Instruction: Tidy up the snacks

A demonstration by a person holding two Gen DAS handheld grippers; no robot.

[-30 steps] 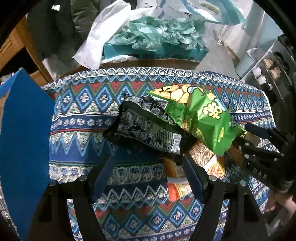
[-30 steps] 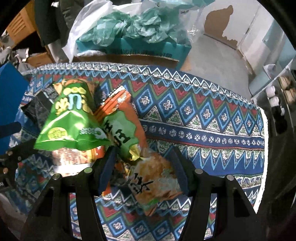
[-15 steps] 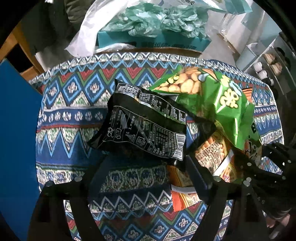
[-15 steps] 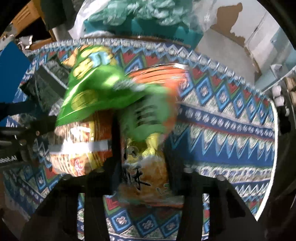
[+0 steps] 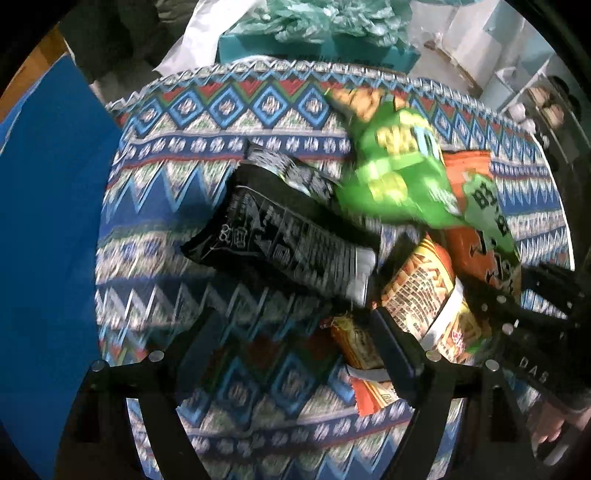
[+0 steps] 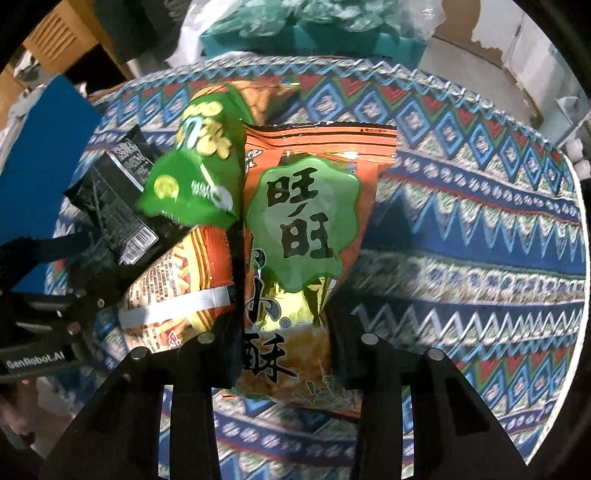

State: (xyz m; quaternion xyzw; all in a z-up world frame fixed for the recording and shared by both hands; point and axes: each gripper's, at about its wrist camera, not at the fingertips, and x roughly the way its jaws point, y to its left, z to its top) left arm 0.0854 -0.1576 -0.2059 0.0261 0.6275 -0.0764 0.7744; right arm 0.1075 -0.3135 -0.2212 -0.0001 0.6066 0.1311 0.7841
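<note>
Several snack bags lie heaped on the patterned tablecloth [image 5: 207, 122]. My right gripper [image 6: 280, 317] is shut on an orange bag with a green badge [image 6: 310, 221], lifted and upright. A green bag [image 6: 199, 173] leans on its left, over an orange-striped bag [image 6: 177, 291] and a black bag [image 6: 110, 199]. My left gripper [image 5: 295, 328] is open. The black bag [image 5: 295, 236] lies just beyond its fingers, apart from them. The green bag [image 5: 399, 173], the orange-striped bag [image 5: 421, 295] and the held orange bag [image 5: 476, 206] show to the right. The right gripper body [image 5: 535, 339] is at lower right.
A blue panel [image 5: 48, 229] stands at the table's left edge. A teal box with crumpled green plastic [image 6: 314, 33] sits behind the table. White shelving [image 5: 517, 103] is at the back right. The table's right half [image 6: 480, 229] holds only cloth.
My right gripper has closed on the orange bag and raised it upright; the green bag shifted with it. My left gripper has drawn back slightly from the black bag.
</note>
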